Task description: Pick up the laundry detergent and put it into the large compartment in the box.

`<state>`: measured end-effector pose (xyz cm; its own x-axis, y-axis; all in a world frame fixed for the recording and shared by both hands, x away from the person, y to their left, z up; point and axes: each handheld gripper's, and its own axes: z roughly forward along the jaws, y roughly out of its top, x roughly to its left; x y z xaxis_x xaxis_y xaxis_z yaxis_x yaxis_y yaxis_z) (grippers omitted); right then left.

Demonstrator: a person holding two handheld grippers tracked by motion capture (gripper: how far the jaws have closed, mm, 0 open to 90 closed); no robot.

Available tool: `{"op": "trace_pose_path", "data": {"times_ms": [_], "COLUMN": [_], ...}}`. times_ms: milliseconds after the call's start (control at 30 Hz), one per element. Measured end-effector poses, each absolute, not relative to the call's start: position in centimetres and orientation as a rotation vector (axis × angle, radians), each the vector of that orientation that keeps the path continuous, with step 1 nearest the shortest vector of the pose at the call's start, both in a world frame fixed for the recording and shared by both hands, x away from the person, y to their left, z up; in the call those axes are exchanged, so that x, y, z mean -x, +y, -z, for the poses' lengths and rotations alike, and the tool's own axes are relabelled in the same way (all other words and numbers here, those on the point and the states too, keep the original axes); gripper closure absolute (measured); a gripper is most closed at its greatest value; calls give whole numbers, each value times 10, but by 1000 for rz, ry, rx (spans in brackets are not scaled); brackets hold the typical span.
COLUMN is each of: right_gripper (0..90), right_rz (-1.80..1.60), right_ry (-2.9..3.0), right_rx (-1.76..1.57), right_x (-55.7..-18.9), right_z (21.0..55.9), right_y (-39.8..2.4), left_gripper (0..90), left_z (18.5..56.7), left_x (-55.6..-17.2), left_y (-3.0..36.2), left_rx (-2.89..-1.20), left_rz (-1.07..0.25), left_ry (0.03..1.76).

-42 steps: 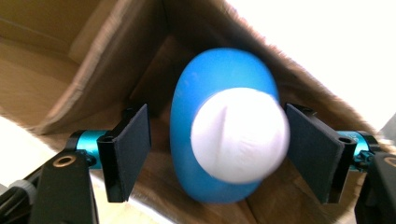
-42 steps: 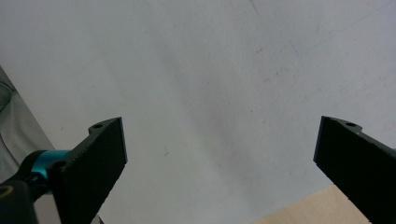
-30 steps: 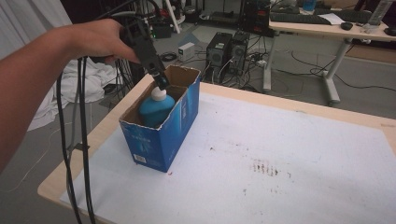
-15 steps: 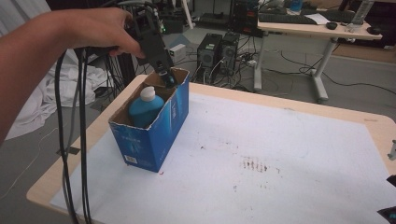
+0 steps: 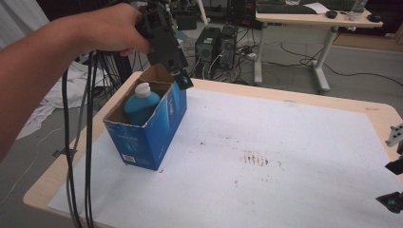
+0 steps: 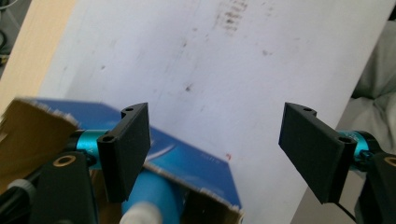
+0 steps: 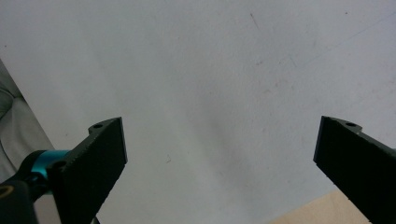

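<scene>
The left hand-held gripper is seen in the high view above the far end of the blue cardboard box, carried by the person's left hand. Its jaws are spread with nothing between them; in the left gripper view the white desk cover shows through the gap. One jaw hangs over the box's torn far rim, the other out past the box's side. No contact with the box can be made out.

A blue bottle with a white cap is noted inside the box, standing upright, its cap at about rim height; it is seen blurred below the left jaw in the left gripper view. The box is open-topped and stands on the left part of the desk, near its left edge. Black cables trail down from the left hand-held gripper, just left of the box.

The right hand-held gripper is seen at the desk's right edge, well apart from the box. Its jaws are spread wide and empty in the right gripper view, with bare white desk cover under them. Brownish stains are recorded on the cover, right of the box.
</scene>
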<state>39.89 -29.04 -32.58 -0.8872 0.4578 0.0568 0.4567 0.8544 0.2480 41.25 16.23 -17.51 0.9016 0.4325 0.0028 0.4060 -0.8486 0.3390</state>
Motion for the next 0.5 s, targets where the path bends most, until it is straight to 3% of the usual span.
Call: {"op": "trace_pose_path", "data": {"times_ms": [133,333,500], "right_gripper": [17,17,17], "right_rz": [-415,-411,-418], "right_ry": [3017,3017,3014], "right_rx": [-734,-732,-727], "right_x": [-399,-399,-400], "right_z": [326,326,327], "right_y": [-289,-286,-287], "left_gripper": [252,252,248], "left_z": [184,196,204], "left_x": [-413,-411,-414], "left_y": [142,116,96], "left_rx": [-2731,-2734,-2735], "left_rz": [-63,-105,-22], "left_ry": [581,482,466]}}
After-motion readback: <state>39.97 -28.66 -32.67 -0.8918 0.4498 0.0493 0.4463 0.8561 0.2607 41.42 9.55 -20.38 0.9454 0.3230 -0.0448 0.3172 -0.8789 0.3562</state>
